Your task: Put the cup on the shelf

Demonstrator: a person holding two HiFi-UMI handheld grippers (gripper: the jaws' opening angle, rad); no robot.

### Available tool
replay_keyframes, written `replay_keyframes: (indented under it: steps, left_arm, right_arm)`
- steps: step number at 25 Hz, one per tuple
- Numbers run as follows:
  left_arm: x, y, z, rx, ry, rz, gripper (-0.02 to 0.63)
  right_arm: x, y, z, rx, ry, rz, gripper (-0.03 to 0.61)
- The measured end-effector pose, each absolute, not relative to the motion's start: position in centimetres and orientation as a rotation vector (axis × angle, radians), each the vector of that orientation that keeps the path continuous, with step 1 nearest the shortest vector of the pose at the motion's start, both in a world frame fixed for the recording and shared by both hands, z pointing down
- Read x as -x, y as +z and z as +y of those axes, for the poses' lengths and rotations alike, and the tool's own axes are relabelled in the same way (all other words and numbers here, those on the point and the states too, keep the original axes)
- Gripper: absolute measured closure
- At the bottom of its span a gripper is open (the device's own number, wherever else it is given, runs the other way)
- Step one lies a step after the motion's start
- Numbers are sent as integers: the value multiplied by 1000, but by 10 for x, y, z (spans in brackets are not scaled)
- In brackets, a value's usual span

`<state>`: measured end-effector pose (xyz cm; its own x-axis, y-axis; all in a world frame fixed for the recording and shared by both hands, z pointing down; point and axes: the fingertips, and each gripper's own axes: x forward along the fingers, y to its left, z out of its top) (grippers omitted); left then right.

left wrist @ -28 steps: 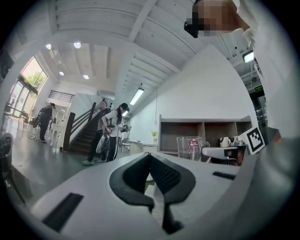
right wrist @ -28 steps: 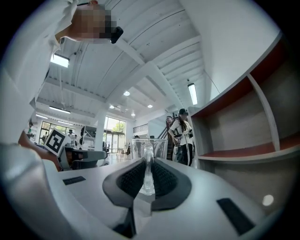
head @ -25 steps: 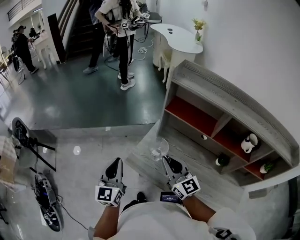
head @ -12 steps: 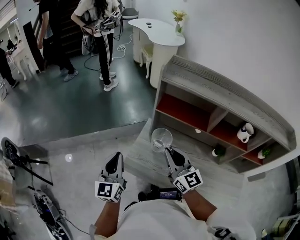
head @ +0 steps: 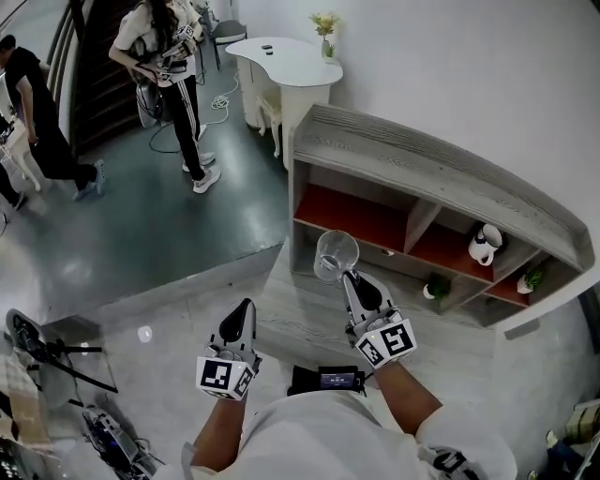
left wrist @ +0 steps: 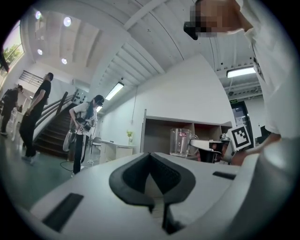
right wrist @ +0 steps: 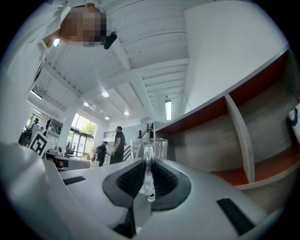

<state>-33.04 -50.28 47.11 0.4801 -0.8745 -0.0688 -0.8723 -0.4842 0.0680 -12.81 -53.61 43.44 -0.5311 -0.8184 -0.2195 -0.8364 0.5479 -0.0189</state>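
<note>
One clear glass cup (head: 336,255), one grey wooden shelf unit (head: 422,178), one white ceramic jug (head: 484,244), two small potted plants (head: 434,287).

shelf: long low grey wood-grain shelf unit with red inner panels (head: 441,178), sat on a pale wood-look platform (head: 305,314)
right of the divider: white ceramic jug (head: 483,244)
lower level: small dark pot with a green plant (head: 434,287)
far right end: little green plant (head: 532,278)
curvy white table (head: 291,61): yellow flowers in a vase (head: 325,25)

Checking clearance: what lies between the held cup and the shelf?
Nothing; the right gripper view shows bare space between cup and shelf.
</note>
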Motion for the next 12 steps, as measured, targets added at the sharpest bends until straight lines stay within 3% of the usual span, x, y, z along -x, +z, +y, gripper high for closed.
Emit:
replay_keyframes:
  steps: [12]
  left_arm:
    - [336, 478, -510, -2686, -81, -1578, 604]
  right_arm:
    - [108, 424, -588, 1489, 124, 2472, 534]
